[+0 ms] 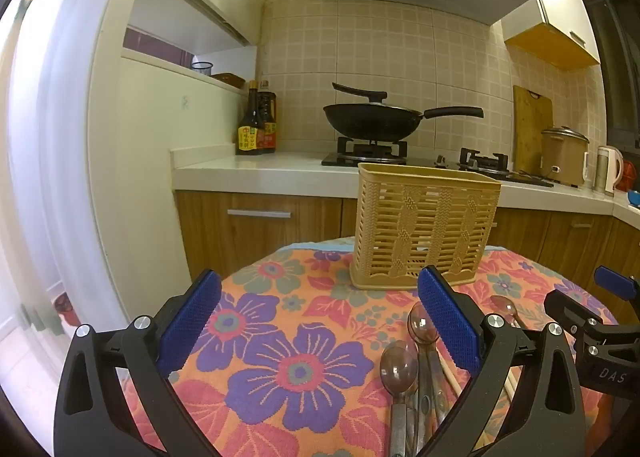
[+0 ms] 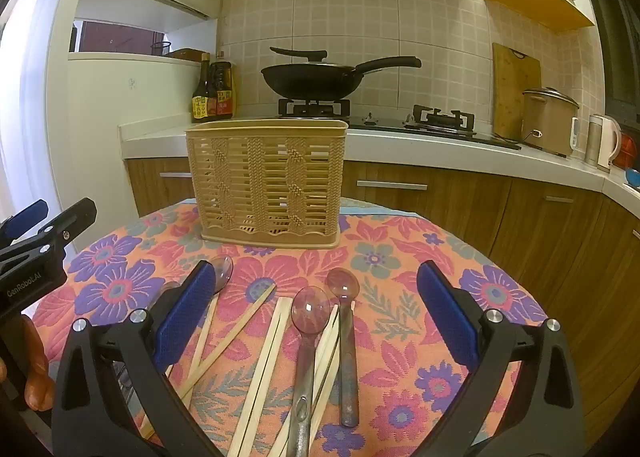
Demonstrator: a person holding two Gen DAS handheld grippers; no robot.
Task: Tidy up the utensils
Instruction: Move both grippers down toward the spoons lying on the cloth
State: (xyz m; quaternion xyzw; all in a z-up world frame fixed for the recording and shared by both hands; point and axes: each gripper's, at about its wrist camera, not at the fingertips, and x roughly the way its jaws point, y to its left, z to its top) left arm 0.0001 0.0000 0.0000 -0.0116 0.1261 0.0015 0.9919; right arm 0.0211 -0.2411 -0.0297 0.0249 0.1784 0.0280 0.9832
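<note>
Spoons (image 2: pixel 308 321) and chopsticks (image 2: pixel 264 353) lie loose on the floral cloth (image 2: pixel 400 265) directly beneath my right gripper (image 2: pixel 316 317), whose blue pads (image 2: pixel 446 311) stand wide apart with nothing between them. Two clear spoons rest between the fingers, bowls pointing away from the tool toward the basket (image 2: pixel 266 181), handles running back toward me, so their long axis lies roughly along my line of reach. Chopsticks fan out beside and under them at slight angles, one pair crossing near my left-hand finger.

My left gripper (image 1: pixel 320 321) is equally spread and empty; from it, more spoons (image 1: pixel 400 367) sit close by its right-hand finger, partly hidden behind the pad. Its centre hangs over bare cloth.

Ahead of both tools stands the tan slotted basket, upright and apparently empty, well beyond the utensils.

I judge the right gripper the better placed: the spoons lie already within its span, while the left would need to shift sideways first.
</note>
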